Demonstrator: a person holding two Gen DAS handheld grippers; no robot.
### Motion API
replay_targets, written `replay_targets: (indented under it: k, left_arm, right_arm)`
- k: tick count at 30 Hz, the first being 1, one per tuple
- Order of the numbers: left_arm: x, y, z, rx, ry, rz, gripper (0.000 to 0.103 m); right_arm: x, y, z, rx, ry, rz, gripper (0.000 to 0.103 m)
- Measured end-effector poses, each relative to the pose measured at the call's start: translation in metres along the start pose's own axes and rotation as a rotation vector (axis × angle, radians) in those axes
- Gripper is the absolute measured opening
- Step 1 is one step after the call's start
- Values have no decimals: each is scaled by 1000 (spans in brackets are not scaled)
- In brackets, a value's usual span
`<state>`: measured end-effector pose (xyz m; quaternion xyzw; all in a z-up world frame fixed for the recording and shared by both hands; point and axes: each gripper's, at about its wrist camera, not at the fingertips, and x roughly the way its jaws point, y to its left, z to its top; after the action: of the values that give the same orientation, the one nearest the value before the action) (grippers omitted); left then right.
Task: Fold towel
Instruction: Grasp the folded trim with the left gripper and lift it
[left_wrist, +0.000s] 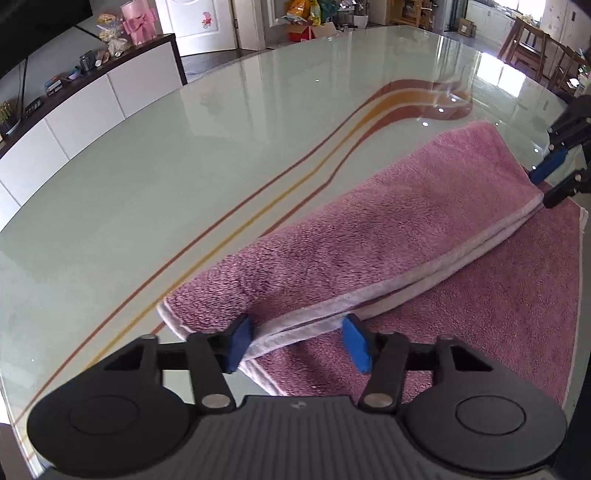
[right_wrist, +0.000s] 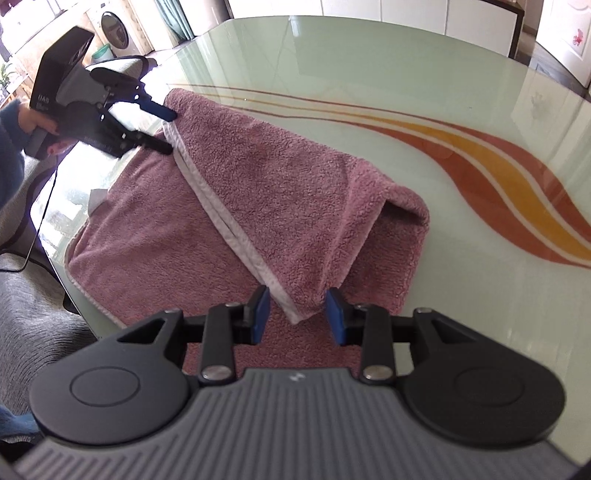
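pink terry, edged in pale trim: we see the towel (left_wrist: 388, 236) lying on the glass table (left_wrist: 184, 155), partly doubled over, with a raised flap whose trimmed edge runs across the flat layer beneath it. at one end of that edge our left gripper (left_wrist: 297, 341) has its blue pads (left_wrist: 239, 339) set apart on either side of the towel's corner; the trim passes between them and touches the left pad, but the other pad stands clear of the cloth, so the jaws are parted and not clamped. at the towel's other end our right gripper (right_wrist: 298, 315) is likewise parted, with the flap's corner hanging between its blue pads (right_wrist: 260, 314) and a gap showing on each side. from the right wrist view, a hand (right_wrist: 40, 127) in a blue sleeve (right_wrist: 11, 147) holds the left gripper beyond the towel's far corner. past the towel, orange and brown curved stripes (right_wrist: 498, 162) cross the table. further off from the towel stands a white cabinet (left_wrist: 85, 107).
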<state>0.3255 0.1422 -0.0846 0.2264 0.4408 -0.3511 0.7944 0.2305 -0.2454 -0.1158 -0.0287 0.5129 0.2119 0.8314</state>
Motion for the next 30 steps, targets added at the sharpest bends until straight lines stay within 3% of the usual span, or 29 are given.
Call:
replay_targets:
  k: [3, 9, 12, 17, 22, 27, 30]
  left_arm:
    - [0, 0, 2, 14, 12, 13, 31]
    - [1, -2, 4, 40, 30, 38, 30]
    - [0, -5, 3, 49, 30, 45, 31]
    - [-2, -17, 3, 169, 24, 82, 33]
    - [-2, -15, 4, 172, 26, 70, 35]
    - [-2, -13, 3, 167, 15, 70, 38]
    - [-2, -14, 4, 171, 15, 69, 39]
  right_arm:
    - [3, 1, 0, -2, 5, -2, 33]
    - [2, -1, -1, 15, -5, 0, 34]
    - [-2, -1, -3, -1, -11, -14, 41]
    - [-4, -2, -5, 11, -5, 21, 41]
    - [10, 19, -5, -109, 19, -65, 40]
    - [16, 26, -4, -157, 32, -121, 16]
    - [9, 19, 1, -123, 17, -99, 12]
